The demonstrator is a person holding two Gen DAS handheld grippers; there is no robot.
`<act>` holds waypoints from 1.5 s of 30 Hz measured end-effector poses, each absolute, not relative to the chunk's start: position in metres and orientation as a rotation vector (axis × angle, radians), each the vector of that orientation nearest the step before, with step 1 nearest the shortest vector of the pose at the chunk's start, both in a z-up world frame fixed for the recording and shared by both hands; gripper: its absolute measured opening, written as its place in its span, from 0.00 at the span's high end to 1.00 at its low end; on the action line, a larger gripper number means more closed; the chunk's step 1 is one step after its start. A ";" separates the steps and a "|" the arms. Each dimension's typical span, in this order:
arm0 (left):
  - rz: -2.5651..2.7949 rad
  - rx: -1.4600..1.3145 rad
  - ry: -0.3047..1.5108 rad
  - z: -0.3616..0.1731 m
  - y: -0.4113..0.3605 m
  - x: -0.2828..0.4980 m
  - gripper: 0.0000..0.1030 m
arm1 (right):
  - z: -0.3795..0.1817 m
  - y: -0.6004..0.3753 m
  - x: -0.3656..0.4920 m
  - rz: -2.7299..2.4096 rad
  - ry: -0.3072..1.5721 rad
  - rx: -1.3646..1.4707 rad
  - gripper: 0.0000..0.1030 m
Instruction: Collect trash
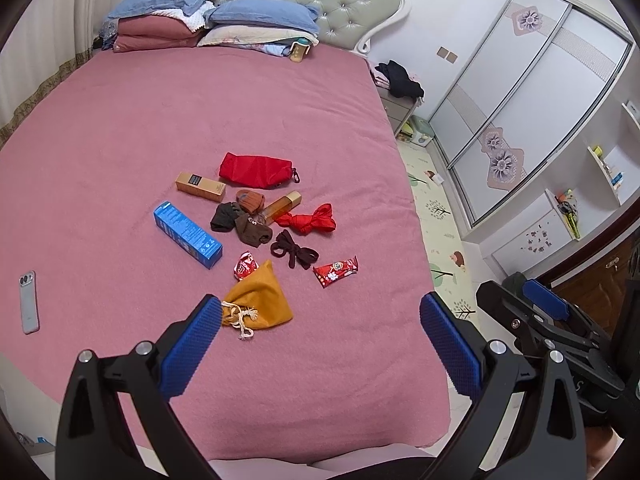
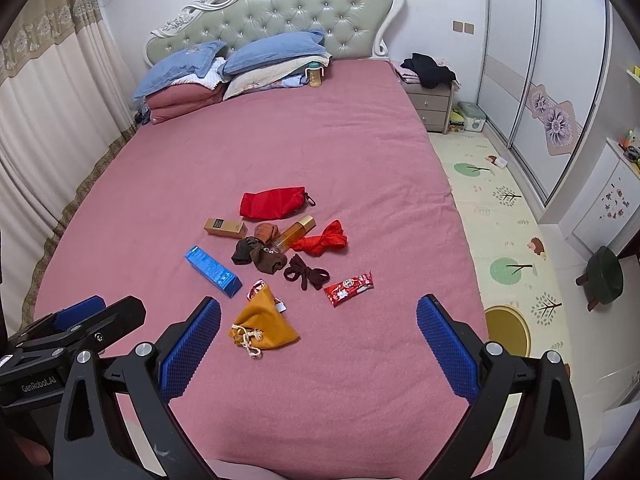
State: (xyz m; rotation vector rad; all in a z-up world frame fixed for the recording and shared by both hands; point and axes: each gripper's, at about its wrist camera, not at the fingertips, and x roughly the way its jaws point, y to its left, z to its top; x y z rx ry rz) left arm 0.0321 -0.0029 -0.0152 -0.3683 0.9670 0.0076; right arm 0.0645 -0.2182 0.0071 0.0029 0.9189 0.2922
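Left hand-held gripper (image 1: 320, 320): jaws wide, empty, lower frame
Right hand-held gripper (image 2: 318, 320): jaws wide, empty
Red wrapper (image 1: 335, 271): mid-frame on bed (image 1: 120, 120); beside mustard pouch (image 1: 260, 300)

Pink bed (image 1: 120, 140) carries pillows (image 1: 256, 14), a phone (image 1: 29, 302), and clustered clutter (image 1: 256, 220).

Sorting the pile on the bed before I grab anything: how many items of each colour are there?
Red: 4: pouch, ribbon, wrapper, wrapper
Brown: 4: socks, tie
Gold or amber: 3: box, bottle, bag
Blue: 1: box
Total: 12
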 end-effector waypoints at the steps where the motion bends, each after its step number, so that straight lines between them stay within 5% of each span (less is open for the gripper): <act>1: 0.007 -0.369 0.969 -0.016 -0.002 0.032 0.04 | 0.007 -0.216 0.064 0.290 0.921 0.001 0.08; 20: -0.017 -0.394 1.030 -0.044 0.033 0.039 0.04 | -0.020 -0.194 0.072 0.266 1.003 -0.017 0.08; 45: -0.090 -0.287 1.305 -0.259 0.041 0.158 0.04 | -0.191 -0.194 0.166 0.360 1.213 -0.078 0.08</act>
